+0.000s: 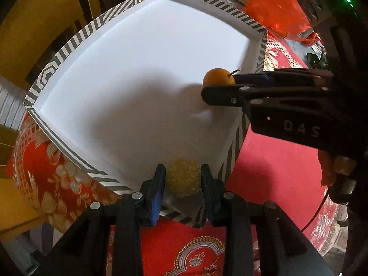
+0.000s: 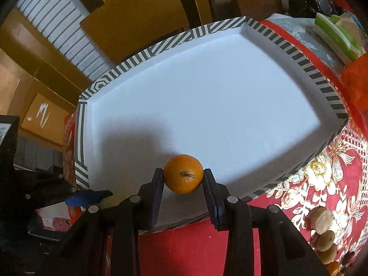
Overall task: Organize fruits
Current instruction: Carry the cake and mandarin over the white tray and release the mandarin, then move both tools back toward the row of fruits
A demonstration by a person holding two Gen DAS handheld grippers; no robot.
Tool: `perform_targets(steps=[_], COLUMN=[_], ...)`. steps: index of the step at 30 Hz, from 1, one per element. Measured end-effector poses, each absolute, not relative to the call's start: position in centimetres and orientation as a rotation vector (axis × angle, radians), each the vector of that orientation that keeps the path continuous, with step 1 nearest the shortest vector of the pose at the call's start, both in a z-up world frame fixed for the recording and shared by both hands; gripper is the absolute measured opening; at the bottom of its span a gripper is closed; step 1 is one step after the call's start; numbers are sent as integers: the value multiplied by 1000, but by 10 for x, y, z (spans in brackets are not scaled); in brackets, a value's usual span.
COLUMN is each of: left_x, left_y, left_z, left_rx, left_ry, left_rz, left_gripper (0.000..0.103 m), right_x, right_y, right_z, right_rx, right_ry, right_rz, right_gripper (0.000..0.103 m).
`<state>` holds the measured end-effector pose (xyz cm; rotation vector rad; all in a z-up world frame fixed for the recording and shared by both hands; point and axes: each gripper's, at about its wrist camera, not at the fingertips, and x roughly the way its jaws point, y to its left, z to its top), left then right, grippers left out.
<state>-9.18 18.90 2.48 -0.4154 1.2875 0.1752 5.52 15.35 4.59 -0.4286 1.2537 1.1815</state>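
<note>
A: Two fruits up, one per gripper. Around them: white tray (image 2: 207,96) with a black-and-white striped rim, sitting on a red and gold patterned cloth (image 1: 271,174). Orange plastic bag (image 1: 276,11) and a green-and-white stack (image 2: 335,39) just past the tray's far rim. More small fruits (image 2: 322,232) lie on the cloth at the lower right of the right wrist view, off the tray.

B: Anything blocking?

A: The right gripper reaches in over the tray's right side in the left wrist view; nothing else is over the tray.

B: Grips?

A: Left gripper (image 1: 183,179) clamped on a bumpy yellow fruit (image 1: 183,178), pads against both its sides, over the tray's near corner. Right gripper (image 2: 183,176) clamped on an orange (image 2: 183,173), stem facing the camera, over the tray's near edge. Can't tell if either fruit touches the tray floor.

B: Room?

A: Plenty. Tray floor is bare white apart from shadows. Raised rim all round; both fruits sit just inside it.
</note>
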Motion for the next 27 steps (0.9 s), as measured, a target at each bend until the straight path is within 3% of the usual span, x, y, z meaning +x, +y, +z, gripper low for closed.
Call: perform_targets(steps=[5,7,16,27], left_x=[-92,-95,-90,-55], left_y=[190,194,204,163], left_z=[28,34,57,76], left_rx=[-431,-427,-395,-324], left_ry=[1270,1253,1196,1159], left_rz=[178,187,237,190], left_gripper=[37,51,62,73], right_x=[53,54,54,54], right_y=[154,149,91,4], right_z=[50,58,100,98], right_rx=[-423,-393,-246,-136], right_ry=[1238,1219,1139,1167], right_rz=[1161,1158,1107,952], right_gripper=[44,50,67,69])
